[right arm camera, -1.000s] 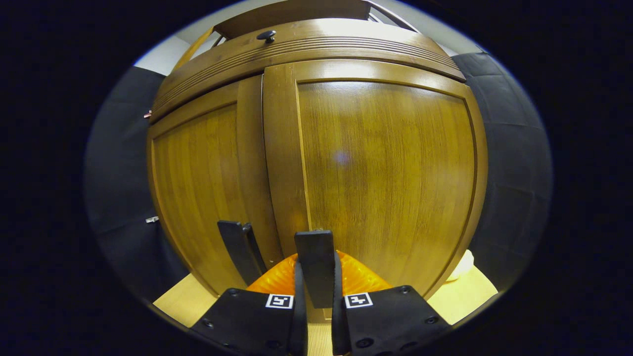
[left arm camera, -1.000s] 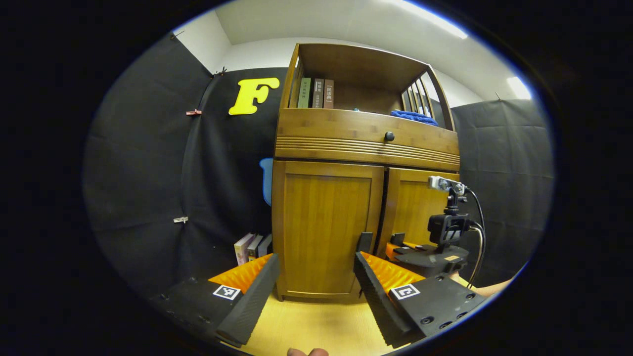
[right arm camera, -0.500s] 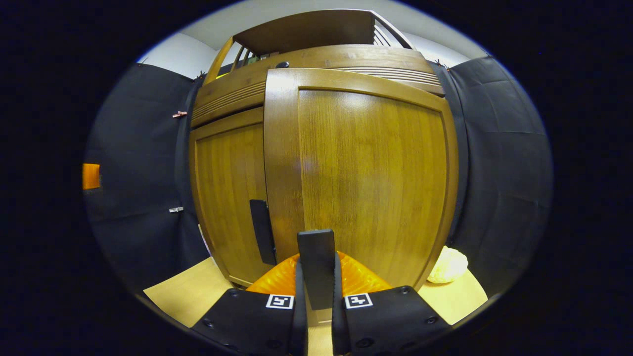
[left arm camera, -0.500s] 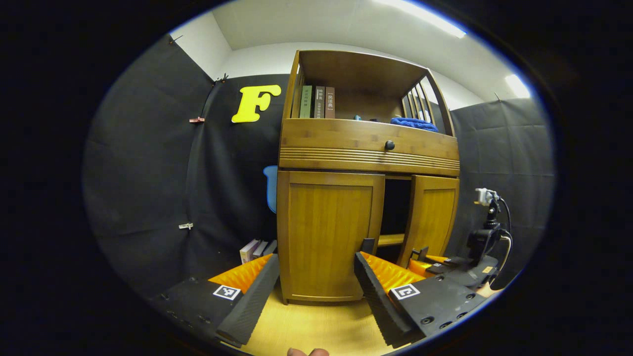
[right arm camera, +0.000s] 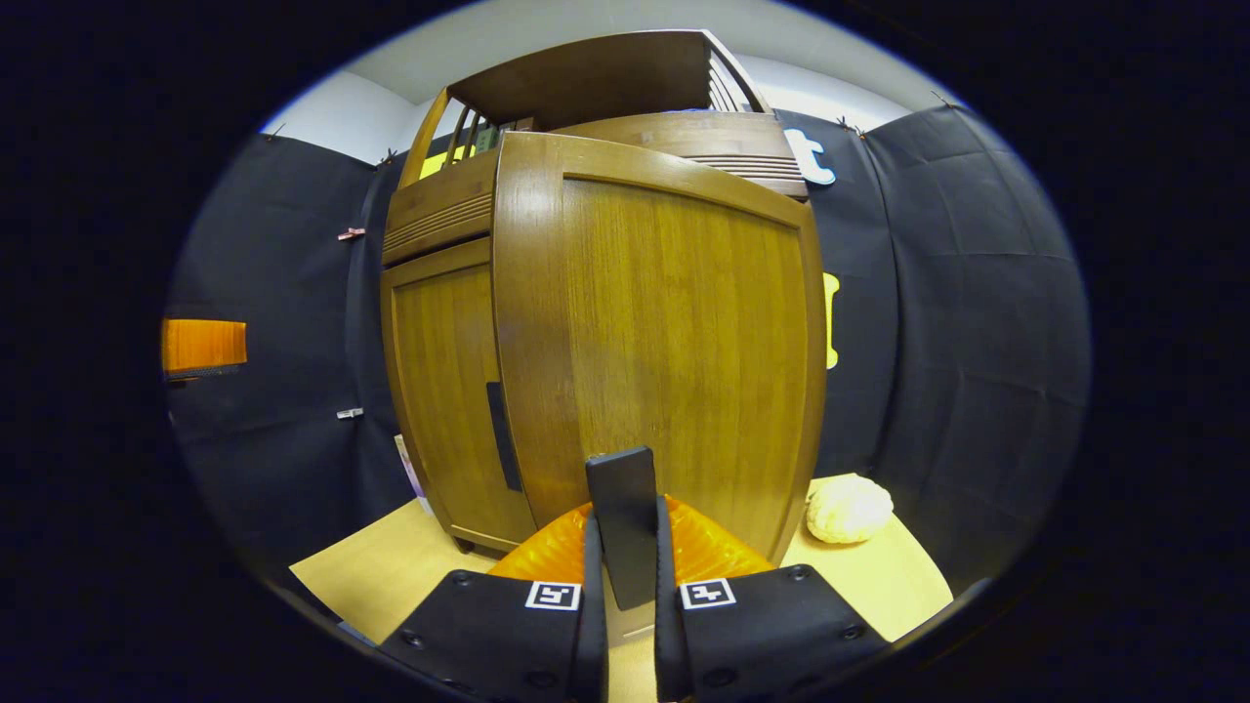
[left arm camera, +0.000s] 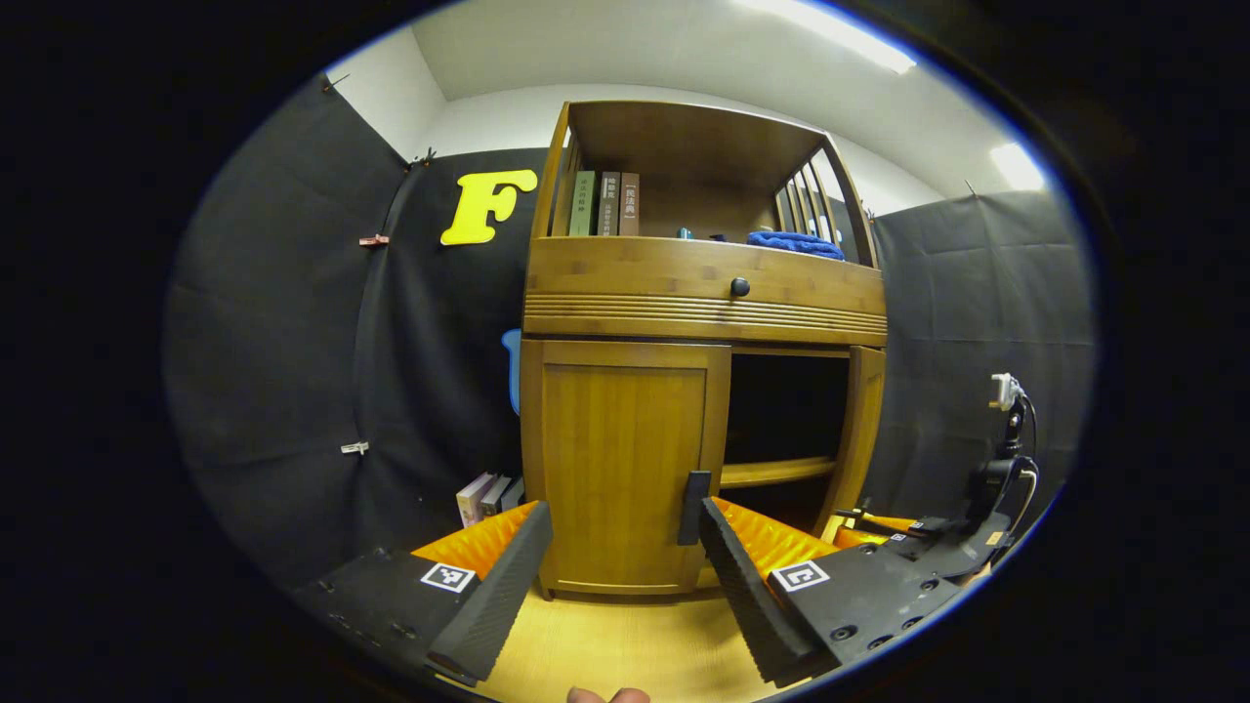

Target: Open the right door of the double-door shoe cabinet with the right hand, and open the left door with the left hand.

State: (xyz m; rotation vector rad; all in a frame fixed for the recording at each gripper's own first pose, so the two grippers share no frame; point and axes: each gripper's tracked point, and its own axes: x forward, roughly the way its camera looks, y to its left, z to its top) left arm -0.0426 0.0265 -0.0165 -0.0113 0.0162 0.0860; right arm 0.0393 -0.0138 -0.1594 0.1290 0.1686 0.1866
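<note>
The wooden shoe cabinet's left door (left arm camera: 625, 469) is closed, its black handle (left arm camera: 695, 508) at its right edge. The right door (left arm camera: 857, 439) stands swung out, edge-on in the left gripper view, and a dark inside with a shelf (left arm camera: 776, 472) shows. My left gripper (left arm camera: 622, 513) is open in front of the left door, apart from it. In the right gripper view the right door (right arm camera: 674, 342) looms close, and my right gripper (right arm camera: 625, 532) is shut on its black handle (right arm camera: 623, 488). The left door (right arm camera: 439, 391) shows beyond it. The right gripper (left arm camera: 879, 525) also sits low right in the left gripper view.
Books (left arm camera: 493, 493) lean on the floor left of the cabinet. A drawer with a black knob (left arm camera: 739, 287) runs above the doors; books (left arm camera: 601, 203) and a blue cloth (left arm camera: 793, 242) lie on the top shelf. A cream lumpy object (right arm camera: 848, 508) rests right of the cabinet.
The right door has swung from closed to wide open, drawn out by my right gripper on its handle. My left gripper has stayed open in front of the left door.
</note>
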